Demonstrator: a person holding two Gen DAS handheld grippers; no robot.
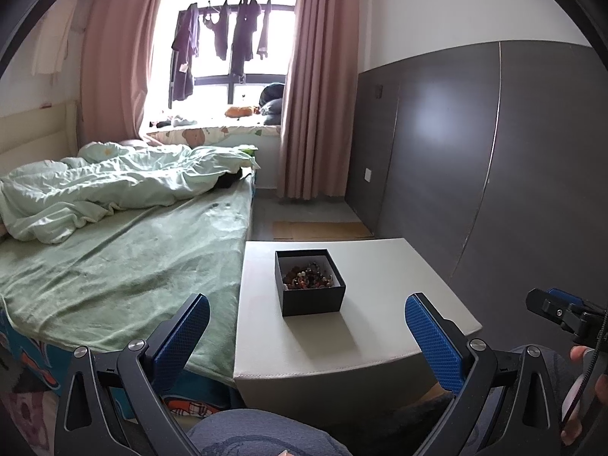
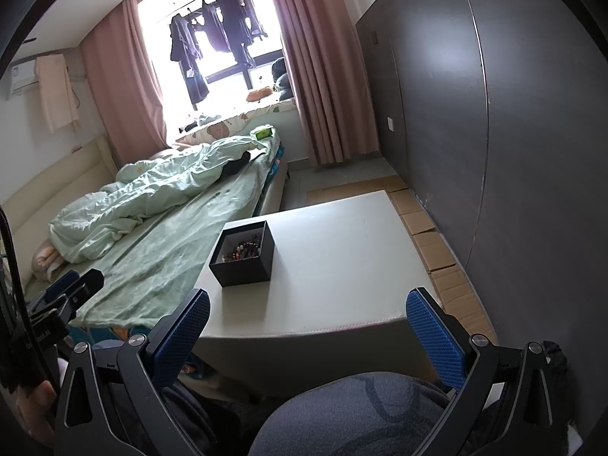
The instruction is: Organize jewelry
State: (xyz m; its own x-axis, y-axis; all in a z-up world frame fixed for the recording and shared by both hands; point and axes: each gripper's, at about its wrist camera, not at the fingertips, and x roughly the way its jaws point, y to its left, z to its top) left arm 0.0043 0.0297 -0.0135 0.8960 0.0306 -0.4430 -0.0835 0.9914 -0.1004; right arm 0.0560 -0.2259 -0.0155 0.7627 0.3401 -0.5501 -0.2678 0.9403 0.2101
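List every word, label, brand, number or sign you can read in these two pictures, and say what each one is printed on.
No text can be read with certainty.
Left tongs: small pale lettering on the black body, too blurred to read.
Air conditioner: a blue sticker, too small to read.
Hanging clothes: a pale tag, no readable print.
Black box of beads: no label visible.

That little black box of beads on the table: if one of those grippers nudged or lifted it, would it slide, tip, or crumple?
The black box looks like stiff card with straight walls, so it probably keeps its shape. Sitting flat on the smooth white table, it would likely slide rather than tip. Its top is open, so the beaded jewelry could spill if tilted.
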